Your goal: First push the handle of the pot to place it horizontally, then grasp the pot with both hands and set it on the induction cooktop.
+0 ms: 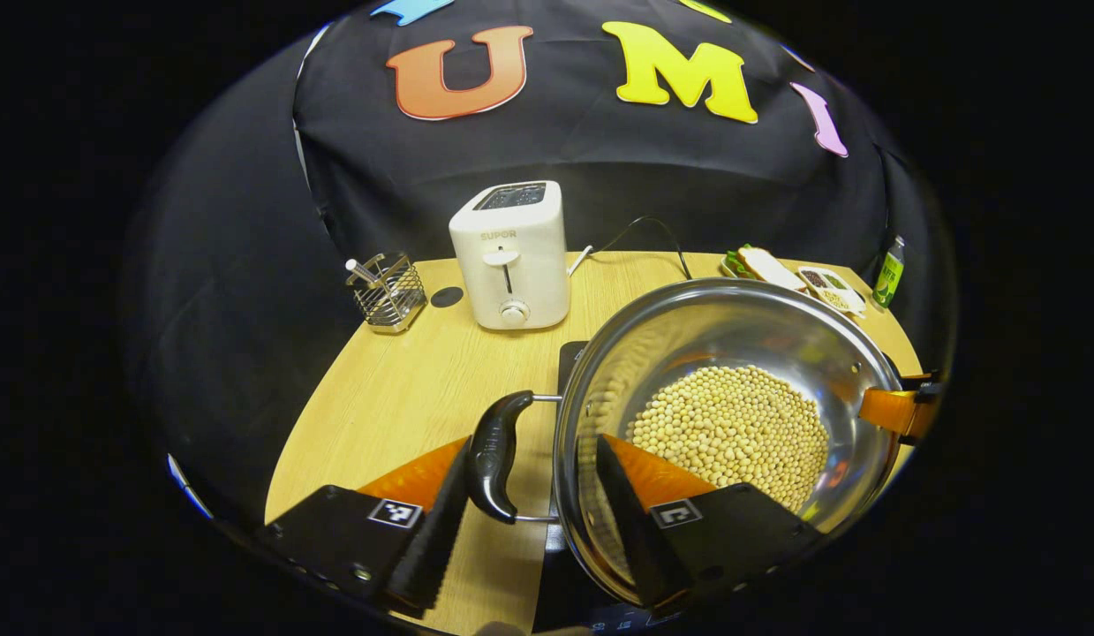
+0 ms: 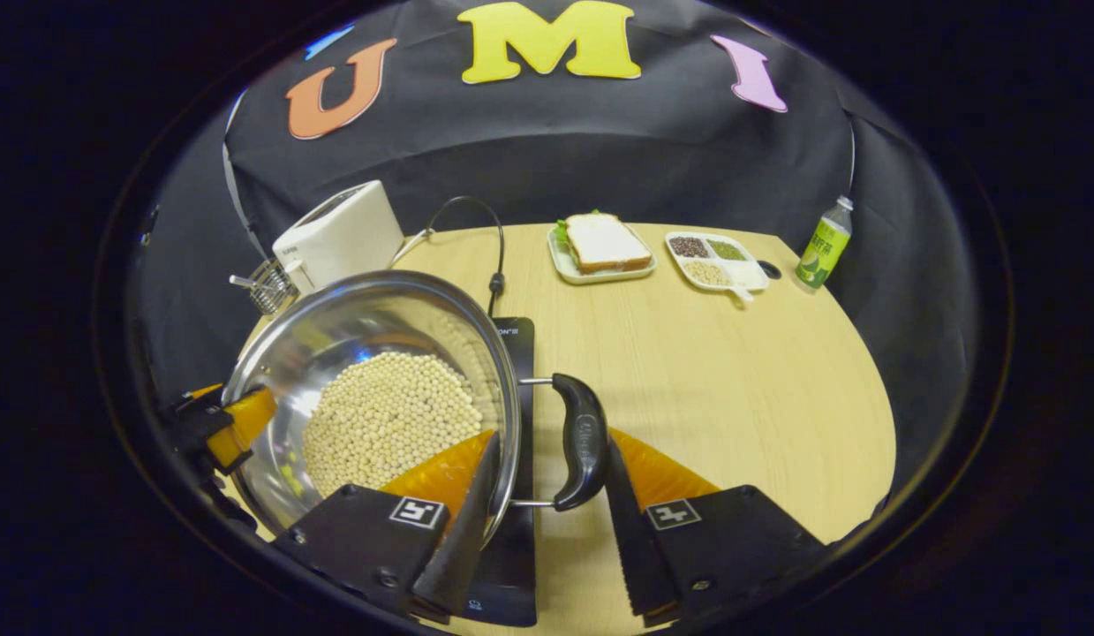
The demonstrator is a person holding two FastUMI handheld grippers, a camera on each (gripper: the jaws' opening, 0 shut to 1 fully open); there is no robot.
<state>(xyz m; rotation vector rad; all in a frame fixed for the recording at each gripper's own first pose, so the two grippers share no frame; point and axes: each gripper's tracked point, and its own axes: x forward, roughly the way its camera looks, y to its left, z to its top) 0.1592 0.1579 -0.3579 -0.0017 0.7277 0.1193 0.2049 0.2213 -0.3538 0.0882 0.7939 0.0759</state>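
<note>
- Wooden table [image 2: 741, 389]: carries everything; the rest of the clutter sits along the far edge, well apart from the work zone.
- Stainless pot [image 1: 732, 344]: at 3 o'clock in the left gripper view, 9 o'clock in the right gripper view. It is over the induction cooktop [image 2: 511, 397], a dark slab showing past its rim. Cannot tell whether the base is seated or just above it.
- Soybeans [image 2: 383, 415]: a flat, level pile in the pot, so it looks to be held level to avoid spilling.
- Toaster [image 1: 511, 256]: at 12 o'clock behind the pot, cord trailing back, well apart.
- Left gripper [image 1: 533, 495]: jaws part-open, straddling the left handle [image 1: 494, 455]; one finger outside the grip, the other inside the pot over the rim. Contact on both sides not confirmed.
- Right gripper [image 2: 547, 486]: mirror setup on the right handle [image 2: 582, 442], jaws apart, one finger inside the rim and one just outside the grip. Clamping unclear.
- Both handles lie horizontal, which is why a two-sided pinch works.
- Judgement: placement stage; confirm the base is flat on the cooktop before letting go.
- Sandwich plate [image 2: 604, 247], divided snack tray [image 2: 714, 261], green bottle [image 2: 820, 247], wire utensil holder [image 1: 388, 287]: bystanders.
</note>
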